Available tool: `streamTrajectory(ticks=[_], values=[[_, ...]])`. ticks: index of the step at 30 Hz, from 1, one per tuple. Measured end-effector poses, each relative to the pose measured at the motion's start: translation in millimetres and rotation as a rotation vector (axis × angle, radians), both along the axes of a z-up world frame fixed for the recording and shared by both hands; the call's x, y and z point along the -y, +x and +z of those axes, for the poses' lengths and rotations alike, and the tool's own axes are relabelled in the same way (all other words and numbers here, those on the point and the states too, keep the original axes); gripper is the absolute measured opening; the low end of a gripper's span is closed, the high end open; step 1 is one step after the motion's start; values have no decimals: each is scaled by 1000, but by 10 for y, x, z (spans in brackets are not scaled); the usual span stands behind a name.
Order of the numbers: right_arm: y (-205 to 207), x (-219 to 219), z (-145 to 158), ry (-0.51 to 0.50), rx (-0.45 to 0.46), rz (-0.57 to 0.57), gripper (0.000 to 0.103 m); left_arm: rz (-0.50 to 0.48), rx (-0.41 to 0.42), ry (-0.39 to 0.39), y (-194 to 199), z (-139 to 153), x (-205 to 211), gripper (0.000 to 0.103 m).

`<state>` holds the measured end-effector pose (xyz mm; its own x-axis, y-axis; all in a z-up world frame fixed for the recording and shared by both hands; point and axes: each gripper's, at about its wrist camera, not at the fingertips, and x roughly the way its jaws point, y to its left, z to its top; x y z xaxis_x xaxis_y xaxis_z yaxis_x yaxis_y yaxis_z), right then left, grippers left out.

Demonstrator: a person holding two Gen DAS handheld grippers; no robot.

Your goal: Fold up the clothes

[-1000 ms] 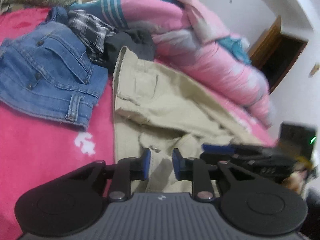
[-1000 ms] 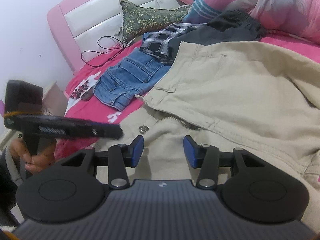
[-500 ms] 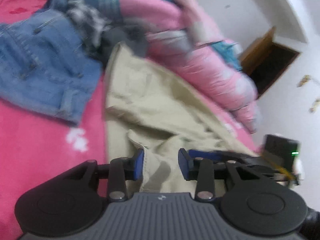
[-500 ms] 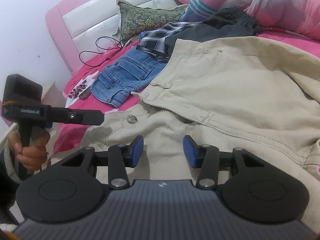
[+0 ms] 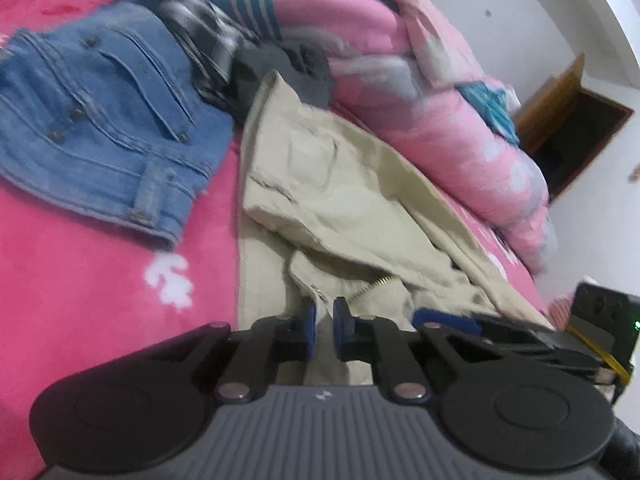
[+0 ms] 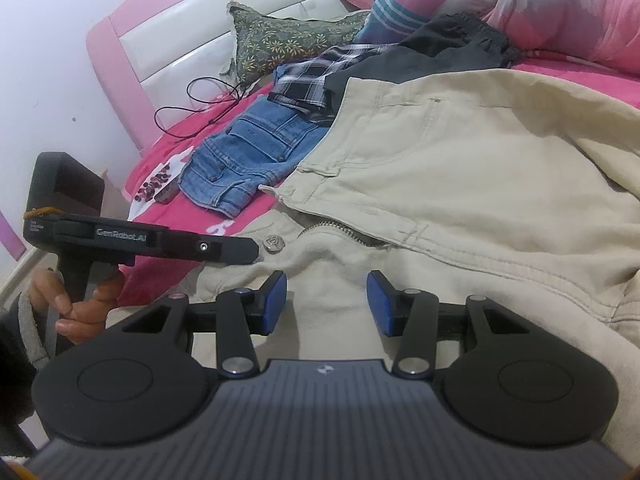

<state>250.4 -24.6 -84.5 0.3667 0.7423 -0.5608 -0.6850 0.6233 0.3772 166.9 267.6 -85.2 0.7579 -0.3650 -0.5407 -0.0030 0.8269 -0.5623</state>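
The left gripper was clenched on the soft, limp khaki trousers' waistband at lower centre. The right gripper hovered released above it; that stiffer seamed edge looked the surest hold.

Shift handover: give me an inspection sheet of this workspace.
Surface: pink bed cover, white pattern.
Job's things: beige trousers spread out, fly unzipped; denim shorts beside them; plaid garment and dark garment behind.
Clutter: rolled pink quilt; floral pillow.
Grippers: left tongs shut on the trousers' waistband by the button; right tongs open above the trousers.
Cables: black cord near the headboard.
Surroundings: pink headboard, white wall, wooden door.
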Motion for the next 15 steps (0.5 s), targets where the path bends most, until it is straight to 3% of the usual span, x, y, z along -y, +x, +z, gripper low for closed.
streamTrajectory(ticks=[4,7,9,15], values=[[-16,-7,26,-9,10,3,44,98,54,-13,-196,76,-103,8],[-20,-32,32,-14,15,9,44,98,-1,18,-145,-30,-118,8],[-14,-66,20,-33,18,8,44,100,-43,-18,-100,-156,-161,8],[-22,-170,175,-50,86,19,44,111,-17,-26,-203,-95,-214,13]])
